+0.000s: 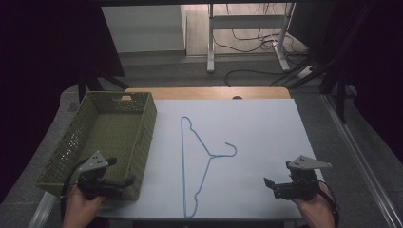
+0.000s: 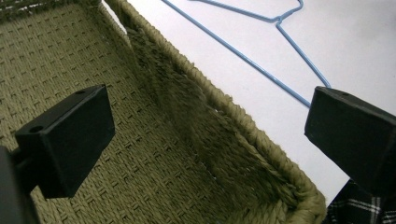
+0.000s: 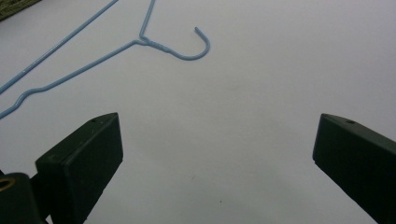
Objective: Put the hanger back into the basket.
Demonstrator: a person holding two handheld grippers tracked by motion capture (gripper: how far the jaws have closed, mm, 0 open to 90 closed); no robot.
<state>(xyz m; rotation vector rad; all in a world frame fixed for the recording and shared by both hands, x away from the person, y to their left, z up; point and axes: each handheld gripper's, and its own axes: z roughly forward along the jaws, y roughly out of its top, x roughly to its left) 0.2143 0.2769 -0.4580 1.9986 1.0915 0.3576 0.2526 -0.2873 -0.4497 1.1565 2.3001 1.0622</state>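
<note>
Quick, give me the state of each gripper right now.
Left gripper: open, holding nothing, over the basket corner.
Right gripper: open, holding nothing, above the white sheet, clear of the hanger.

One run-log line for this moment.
left gripper: open, over basket | right gripper: open, empty | hanger: flat on table, untouched

One blue wire hanger point(image 1: 199, 164), one woven basket point(image 1: 142, 142), two grippers.
</note>
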